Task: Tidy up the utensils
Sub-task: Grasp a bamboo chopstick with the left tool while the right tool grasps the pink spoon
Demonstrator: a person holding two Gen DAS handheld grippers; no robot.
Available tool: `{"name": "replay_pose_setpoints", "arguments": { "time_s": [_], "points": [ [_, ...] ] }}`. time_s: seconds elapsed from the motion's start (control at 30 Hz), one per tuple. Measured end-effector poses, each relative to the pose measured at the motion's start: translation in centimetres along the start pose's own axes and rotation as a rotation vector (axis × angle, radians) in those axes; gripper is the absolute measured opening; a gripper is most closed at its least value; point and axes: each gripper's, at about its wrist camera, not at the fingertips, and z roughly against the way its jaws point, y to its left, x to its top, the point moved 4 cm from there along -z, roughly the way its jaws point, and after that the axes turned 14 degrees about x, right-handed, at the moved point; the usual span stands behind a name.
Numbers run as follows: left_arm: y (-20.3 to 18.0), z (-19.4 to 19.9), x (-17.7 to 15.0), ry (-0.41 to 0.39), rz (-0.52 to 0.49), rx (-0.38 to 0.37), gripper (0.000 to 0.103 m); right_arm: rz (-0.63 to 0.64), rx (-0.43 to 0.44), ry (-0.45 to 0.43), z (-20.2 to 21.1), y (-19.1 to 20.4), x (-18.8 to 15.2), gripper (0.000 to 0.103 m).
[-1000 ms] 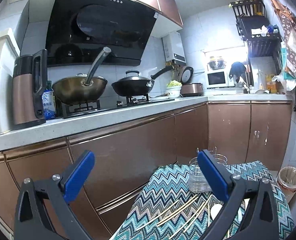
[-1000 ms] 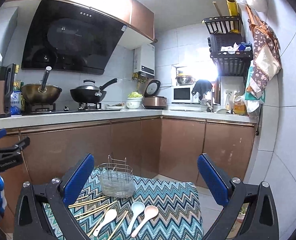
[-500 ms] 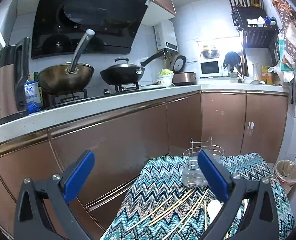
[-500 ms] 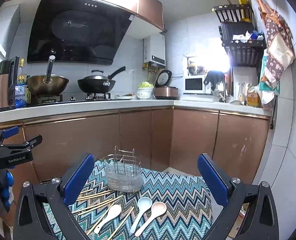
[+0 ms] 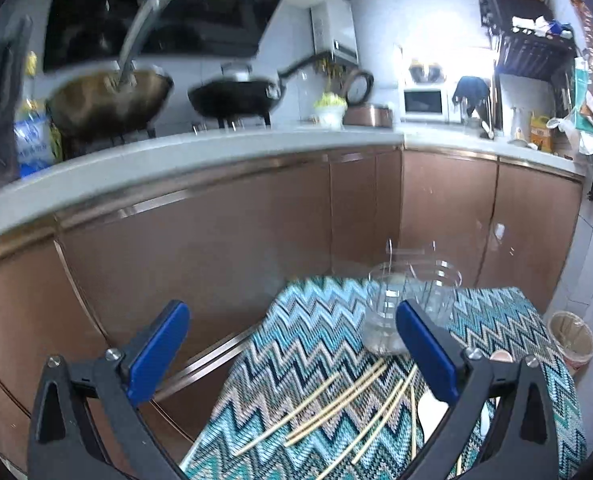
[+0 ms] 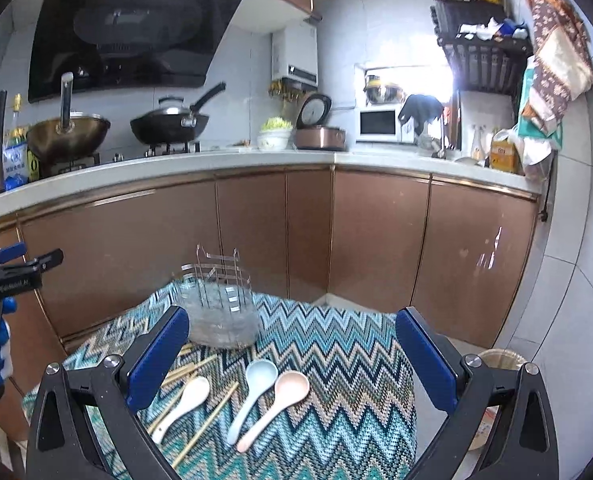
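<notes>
A clear utensil holder [image 6: 220, 312] with a wire rack stands at the far side of a small table under a zigzag cloth [image 6: 336, 364]. In front of it lie a white spoon [image 6: 184, 402], a pale blue spoon [image 6: 254, 392], a pink spoon [image 6: 278, 404] and several wooden chopsticks [image 5: 336, 404]. My right gripper [image 6: 292, 354] is open and empty, above the spoons. My left gripper [image 5: 292, 354] is open and empty, above the table's left side, with the holder [image 5: 410, 312] ahead to its right. It also shows at the left edge of the right wrist view [image 6: 0, 288].
Brown kitchen cabinets [image 6: 256, 236] and a white counter [image 6: 176, 168] with two woks stand behind the table. A waste bin [image 5: 570, 340] stands on the floor to the table's right. A tiled wall [image 6: 576, 280] lies to the right.
Both grippers have dropped lower and tilted down toward the table, so the cloth, holder and utensils sit higher and larger in view. Both stay open.
</notes>
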Motion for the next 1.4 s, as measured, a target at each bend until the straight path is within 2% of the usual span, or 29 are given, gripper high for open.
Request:
{"name": "replay_pose_setpoints", "arguments": {
  "time_s": [0.13,0.3,0.43,0.5,0.57,0.6,0.67,0.77,0.87,1.07,1.2,1.4],
  "points": [
    [-1.5,-3.7,-1.2,0.145,-0.029,-0.117,0.103,-0.060,0.076,0.099,-2.4,-1.8,-1.3,0.103],
    [-5.0,-7.5,-3.0,0.298,-0.122,-0.279,0.102,-0.214,0.197,0.244,-6.4,-5.2,-3.7,0.102],
    [-7.8,-10.1,-4.2,0.362,-0.203,-0.343,0.100,-0.306,0.275,0.333,-9.2,-7.1,-5.4,0.085],
    [-9.2,-11.4,-4.6,0.390,-0.234,-0.379,0.093,-0.344,0.303,0.361,-10.4,-7.9,-6.0,0.077],
    [-10.4,-13.1,-5.2,0.436,-0.258,-0.410,0.069,-0.376,0.326,0.389,-11.5,-8.6,-6.6,0.066],
    [-11.0,-13.8,-5.5,0.456,-0.265,-0.427,0.063,-0.396,0.344,0.406,-12.2,-9.0,-7.0,0.065],
    [-11.8,-15.3,-6.2,0.496,-0.281,-0.456,0.043,-0.407,0.357,0.428,-13.1,-9.3,-7.5,0.062],
    [-12.9,-17.0,-7.3,0.551,-0.306,-0.500,0.028,-0.410,0.376,0.462,-14.5,-9.7,-8.2,0.061],
    [-13.7,-18.0,-8.1,0.573,-0.351,-0.516,0.020,-0.400,0.371,0.479,-15.5,-10.2,-8.9,0.061],
    [-15.0,-19.5,-9.1,0.598,-0.403,-0.540,0.011,-0.398,0.374,0.501,-17.2,-11.1,-9.8,0.059],
    [-16.0,-19.9,-9.8,0.590,-0.464,-0.549,0.011,-0.394,0.376,0.517,-17.9,-11.3,-10.3,0.059],
    [-16.8,-21.1,-11.0,0.589,-0.532,-0.511,0.011,-0.396,0.372,0.524,-18.3,-11.9,-10.8,0.059]
  ]
}}
